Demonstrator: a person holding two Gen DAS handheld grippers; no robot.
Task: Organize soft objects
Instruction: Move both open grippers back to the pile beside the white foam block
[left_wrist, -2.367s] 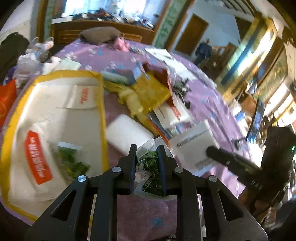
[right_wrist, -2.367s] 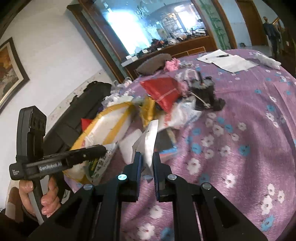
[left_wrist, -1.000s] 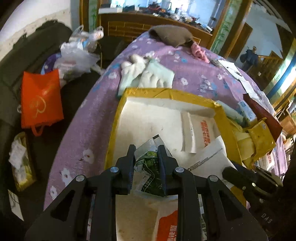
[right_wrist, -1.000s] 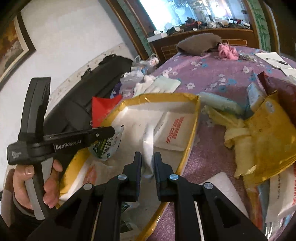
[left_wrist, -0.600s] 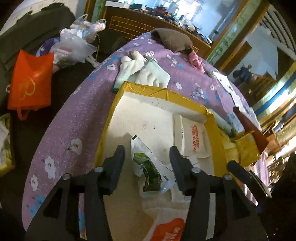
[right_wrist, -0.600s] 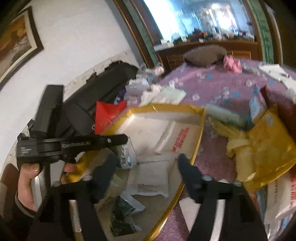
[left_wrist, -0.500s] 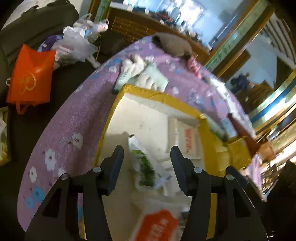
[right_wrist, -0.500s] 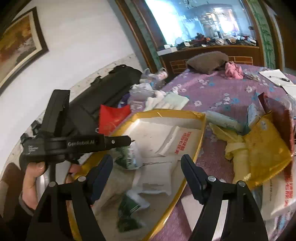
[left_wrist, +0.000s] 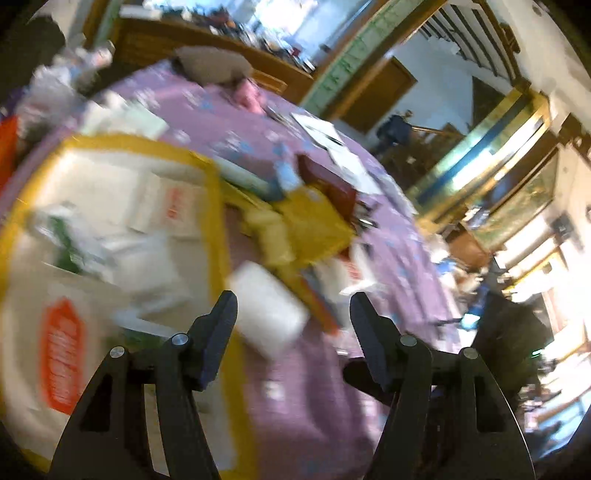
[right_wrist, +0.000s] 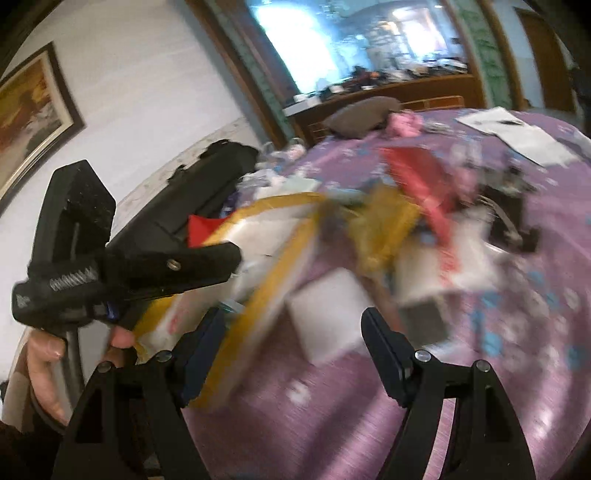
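Both grippers carry nothing. Left gripper (left_wrist: 291, 310): jaws have just been opening and stand well apart, nothing between the pads. Right gripper (right_wrist: 295, 328): jaws have just been opening and stand at their widest, likewise unloaded. Ahead of both, between the fingers, a white foam pad (left_wrist: 267, 308) lies on the purple cloth (left_wrist: 306, 402), just beside the yellow-edged bag (left_wrist: 216, 206) that holds the sorted packets. Beyond it sits the loose yellow-and-red pile (left_wrist: 314, 218). Risk: frames are blurred; a hurried closure could pinch the cloth or the bag's edge.
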